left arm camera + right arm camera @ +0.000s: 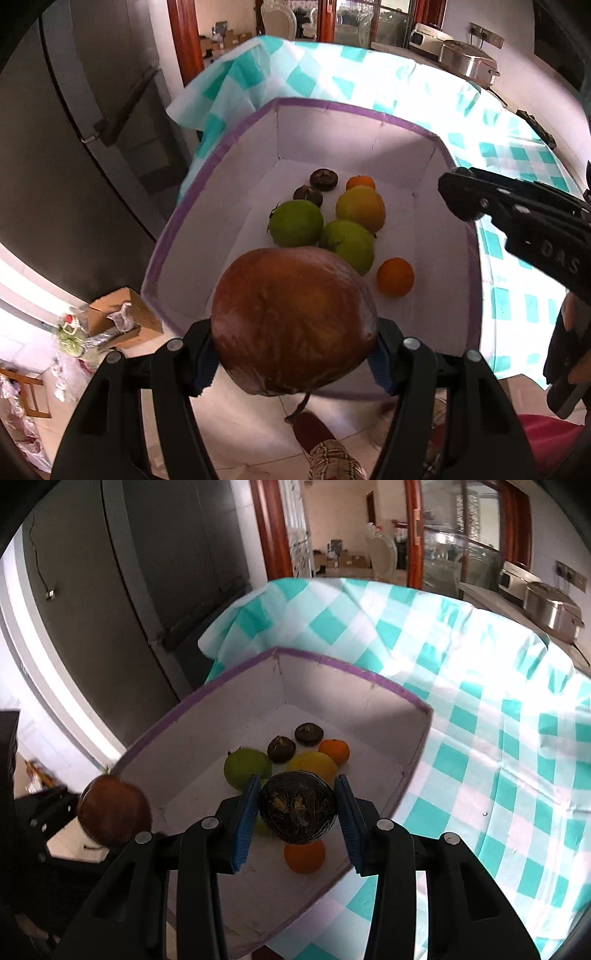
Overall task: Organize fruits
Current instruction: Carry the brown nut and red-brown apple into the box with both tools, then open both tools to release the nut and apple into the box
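A white box with a purple rim (354, 109) (207, 698) stands on the checked table and holds green, yellow-green and orange fruits and two dark ones. My left gripper (293, 363) is shut on a big red-brown mango (295, 321) above the box's near edge; the mango also shows at the left of the right wrist view (114, 812). My right gripper (297, 808) holds a dark round fruit (297, 806) between its blue pads (245, 812), above the fruits in the box. The right gripper also shows in the left wrist view (461, 199), over the box's right wall.
The teal-and-white checked cloth (480, 738) covers the table to the right of and behind the box. A dark cabinet (74, 147) stands at the left. A cardboard box (122, 314) and bags lie on the floor below. Metal pots (465, 59) sit on a far counter.
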